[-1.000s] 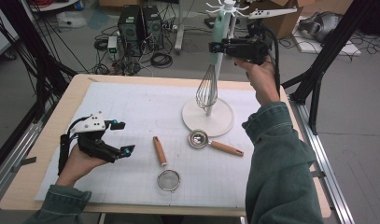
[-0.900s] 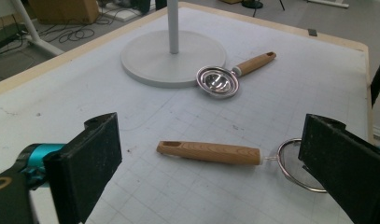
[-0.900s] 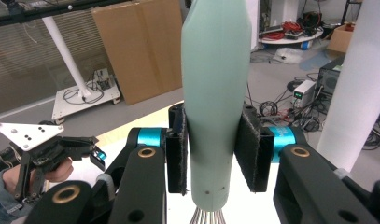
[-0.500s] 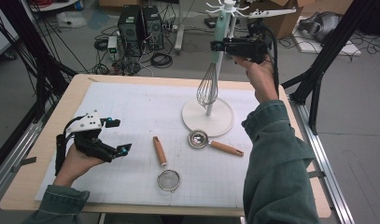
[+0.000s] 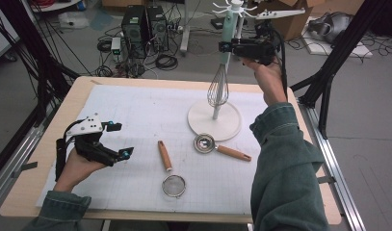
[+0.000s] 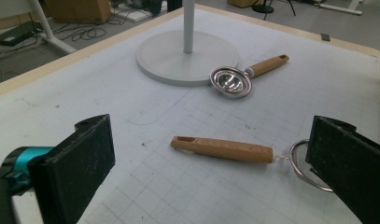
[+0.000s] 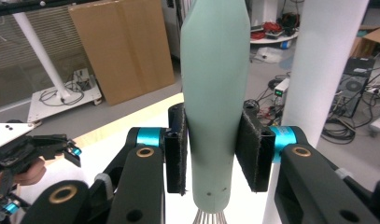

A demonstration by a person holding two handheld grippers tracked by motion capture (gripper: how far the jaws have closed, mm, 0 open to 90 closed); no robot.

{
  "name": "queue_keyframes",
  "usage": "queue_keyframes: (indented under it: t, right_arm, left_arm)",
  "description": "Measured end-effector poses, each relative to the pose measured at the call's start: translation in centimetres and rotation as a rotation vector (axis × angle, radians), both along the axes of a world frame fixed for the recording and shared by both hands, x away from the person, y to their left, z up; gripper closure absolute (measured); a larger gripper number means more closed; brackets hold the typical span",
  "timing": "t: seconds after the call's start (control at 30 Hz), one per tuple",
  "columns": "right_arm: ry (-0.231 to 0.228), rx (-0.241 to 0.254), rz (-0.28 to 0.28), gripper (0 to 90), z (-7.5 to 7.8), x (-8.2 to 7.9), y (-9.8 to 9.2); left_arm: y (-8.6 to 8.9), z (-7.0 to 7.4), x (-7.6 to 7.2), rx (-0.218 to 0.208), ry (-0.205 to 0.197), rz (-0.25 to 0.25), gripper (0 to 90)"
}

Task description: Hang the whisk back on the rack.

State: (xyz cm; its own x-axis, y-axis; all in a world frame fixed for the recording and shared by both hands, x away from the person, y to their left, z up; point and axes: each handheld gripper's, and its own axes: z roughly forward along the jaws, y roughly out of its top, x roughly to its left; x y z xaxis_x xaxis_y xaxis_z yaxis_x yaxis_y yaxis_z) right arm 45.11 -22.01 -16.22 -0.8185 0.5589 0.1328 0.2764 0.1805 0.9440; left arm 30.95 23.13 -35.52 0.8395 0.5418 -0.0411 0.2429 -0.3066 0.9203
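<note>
High view, nearest first: the left gripper (image 5: 117,140) is being held low over the tabletop's (image 5: 136,86) left side, jaws spread wide and empty, the hand cupped beneath it and pointing toward the strainer (image 5: 170,173), which is lying just beyond. Past that, a small metal ladle (image 5: 217,147) is resting by the base of the white rack (image 5: 214,119). Farthest off, the whisk (image 5: 221,72) is being gripped at its pale green handle by the right gripper (image 5: 226,46), pads pressed on both sides, the forearm raised and the gripper held level beside the rack's pole. The whisk is judged as being hung up; next, its handle must be guided onto one of the hooks at the top, then released.
</note>
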Motion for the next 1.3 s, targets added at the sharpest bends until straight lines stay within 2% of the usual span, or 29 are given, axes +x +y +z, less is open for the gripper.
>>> queue_keyframes:
  t: [0.13,0.27,0.37,0.53,0.7,0.73,0.8,0.9,1.0,1.07,1.17,1.23,1.3]
  right_arm:
    - [-0.030,0.005,-0.010,64.6,-0.2,0.0,-0.1]
    - [-0.024,0.022,-0.017,57.5,-0.3,0.0,-0.3]
    - [-0.021,0.016,-0.013,56.8,-0.3,-0.1,-0.3]
    - [-0.019,0.037,-0.027,49.6,-0.4,-0.2,-0.9]
    - [-0.023,0.048,-0.031,47.0,-0.6,-0.5,-1.3]
    - [-0.027,0.055,-0.028,43.7,-0.7,-0.6,-1.4]
    - [0.005,0.075,-0.010,37.7,-0.8,-0.5,-1.5]
    - [0.015,0.062,-0.010,34.5,-1.0,-0.8,-1.5]
    - [0.002,0.034,0.002,34.5,-0.8,-1.5,-1.4]
    - [-0.001,0.047,0.017,34.8,-0.7,-2.0,-1.6]
    - [-0.013,0.047,0.028,43.4,-0.4,-2.7,-2.0]
    - [-0.036,0.020,0.040,60.9,-0.2,-3.3,-2.4]
    - [-0.047,0.014,0.030,73.5,0.1,-3.6,-2.9]
  left_arm:
    - [0.2,0.1,0.0,-0.001,-0.010,0.009,1.7]
    - [0.1,0.2,-0.1,-0.001,-0.014,0.010,1.7]
    - [0.2,0.2,-0.1,-0.003,-0.010,0.011,1.8]
    - [0.3,0.3,-0.1,-0.001,-0.014,0.015,1.7]
    - [0.3,0.2,-0.1,-0.007,-0.013,0.015,1.7]
    - [0.3,0.3,-0.1,-0.007,-0.012,0.016,1.7]
    - [0.3,0.3,-0.1,-0.009,-0.014,0.013,1.7]
    - [0.4,0.3,0.0,-0.006,-0.014,0.011,1.7]
    - [0.4,0.2,-0.1,-0.001,-0.005,0.011,1.7]
    - [0.5,0.3,-0.1,0.003,-0.007,0.013,1.7]
    - [0.6,0.4,-0.1,-0.001,-0.010,0.016,1.7]
    - [0.5,0.5,-0.1,-0.008,-0.010,0.018,1.7]
    - [0.4,0.5,0.0,-0.007,-0.013,0.012,1.7]
